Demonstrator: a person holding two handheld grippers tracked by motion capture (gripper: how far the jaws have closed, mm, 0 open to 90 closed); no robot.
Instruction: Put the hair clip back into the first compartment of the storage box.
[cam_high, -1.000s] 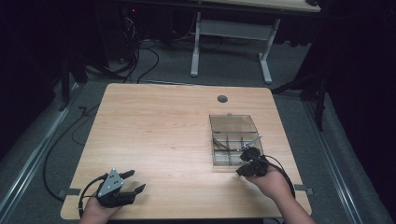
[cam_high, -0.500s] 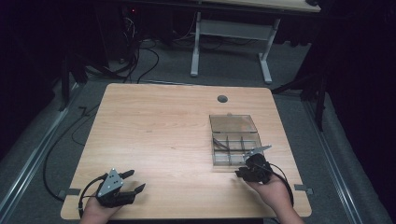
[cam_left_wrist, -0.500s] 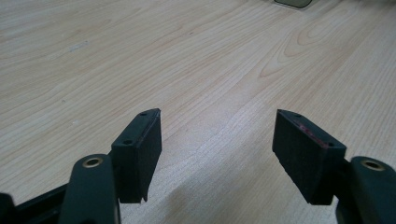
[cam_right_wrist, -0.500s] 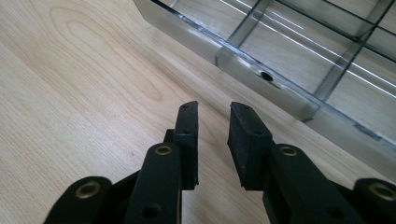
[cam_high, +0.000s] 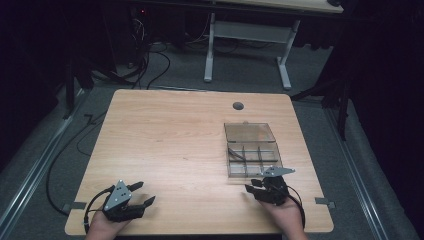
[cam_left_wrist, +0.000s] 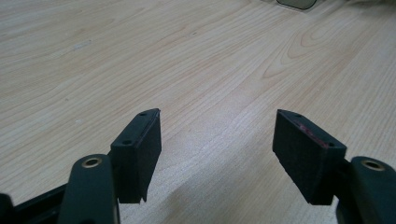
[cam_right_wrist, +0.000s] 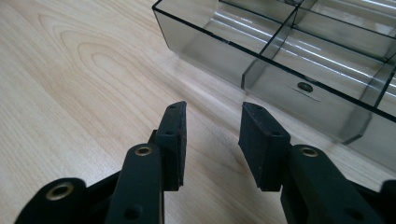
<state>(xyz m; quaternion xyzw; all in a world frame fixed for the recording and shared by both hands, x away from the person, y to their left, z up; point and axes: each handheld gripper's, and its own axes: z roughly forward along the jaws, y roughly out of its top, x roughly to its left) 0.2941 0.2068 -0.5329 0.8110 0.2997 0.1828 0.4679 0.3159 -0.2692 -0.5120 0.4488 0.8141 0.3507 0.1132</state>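
Blurring into shadow, divided box's (cam_high: 252, 150) dark contents.

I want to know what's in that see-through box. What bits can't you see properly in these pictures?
- What lies in the clear box: high view, too small; a dark thin thing in a left compartment, can't tell what.
- Box's far compartments: right gripper view, cut off by the top and right edges.
- Right gripper jaw gap: high view, too small and dark.
- Left gripper body: left gripper view, cut off at the bottom.
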